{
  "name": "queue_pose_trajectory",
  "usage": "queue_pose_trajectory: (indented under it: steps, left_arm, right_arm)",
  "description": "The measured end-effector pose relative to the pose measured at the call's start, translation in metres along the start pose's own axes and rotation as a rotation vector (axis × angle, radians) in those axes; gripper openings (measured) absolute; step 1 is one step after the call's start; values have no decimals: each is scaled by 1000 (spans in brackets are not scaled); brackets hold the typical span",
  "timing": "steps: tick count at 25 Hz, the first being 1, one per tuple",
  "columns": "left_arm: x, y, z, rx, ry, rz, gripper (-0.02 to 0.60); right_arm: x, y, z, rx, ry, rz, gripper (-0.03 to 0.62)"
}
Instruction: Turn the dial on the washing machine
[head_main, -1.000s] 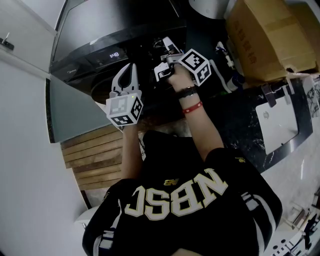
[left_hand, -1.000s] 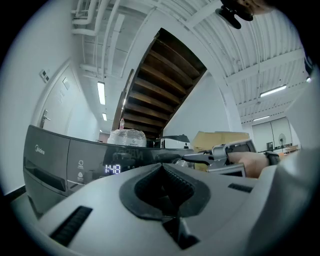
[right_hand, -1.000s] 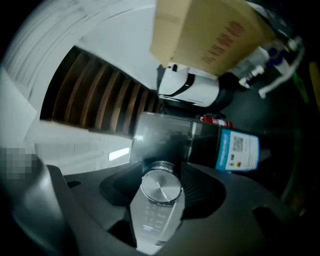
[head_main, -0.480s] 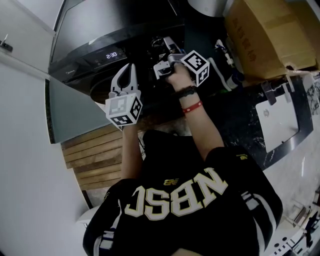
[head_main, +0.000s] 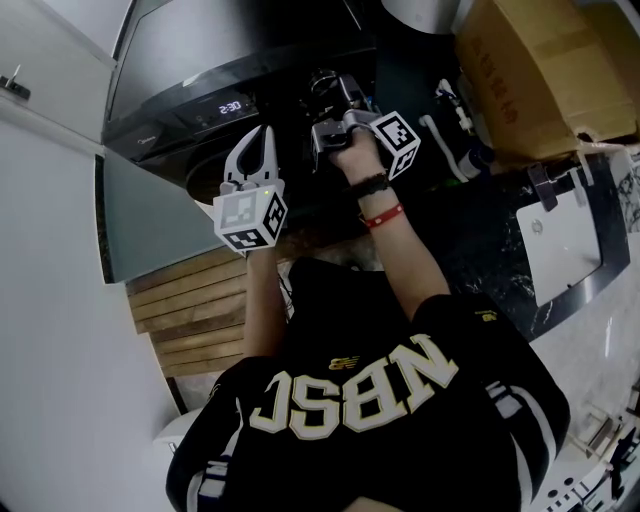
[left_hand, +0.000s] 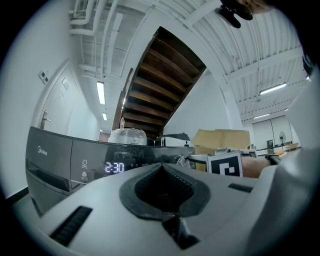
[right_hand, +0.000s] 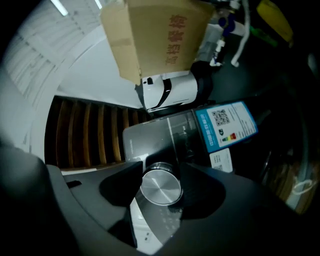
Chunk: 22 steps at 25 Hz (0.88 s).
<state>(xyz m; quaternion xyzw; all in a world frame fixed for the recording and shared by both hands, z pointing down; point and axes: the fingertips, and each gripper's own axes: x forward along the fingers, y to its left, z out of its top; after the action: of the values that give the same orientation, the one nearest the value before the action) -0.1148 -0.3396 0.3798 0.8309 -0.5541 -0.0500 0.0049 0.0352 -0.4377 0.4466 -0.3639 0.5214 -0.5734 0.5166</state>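
The dark washing machine stands in front of me, its lit display reading 2:30. My right gripper is at the control panel to the display's right. In the right gripper view the round silver dial sits between the jaws of the right gripper, which touch it on both sides. My left gripper hovers lower left of the display, fingers together, holding nothing. In the left gripper view the left gripper has closed tips, with the display and dial beyond.
A cardboard box lies on top at the right, with a white appliance beside it. A blue energy label is stuck near the dial. Wooden steps are at lower left, a white device at right.
The right gripper has rolled about the dial, its marker cube swinging right. The display reading changed to 2:30. The left gripper has stayed put.
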Motion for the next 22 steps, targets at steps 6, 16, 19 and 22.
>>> queue_pose_trajectory:
  steps: [6, 16, 19, 22]
  left_arm:
    - [-8, 10, 0, 2, 5, 24, 14]
    - [-8, 12, 1, -4, 5, 18, 14]
    - [-8, 17, 4, -7, 5, 30, 14]
    - [-7, 19, 5, -13, 10, 33, 14]
  right_arm:
    - [-2, -10, 0, 225, -64, 22, 241]
    - [0, -3, -2, 102, 84, 12, 239]
    - [-4, 2, -4, 4, 132, -2, 238]
    - [-13, 7, -2, -108, 154, -14, 207]
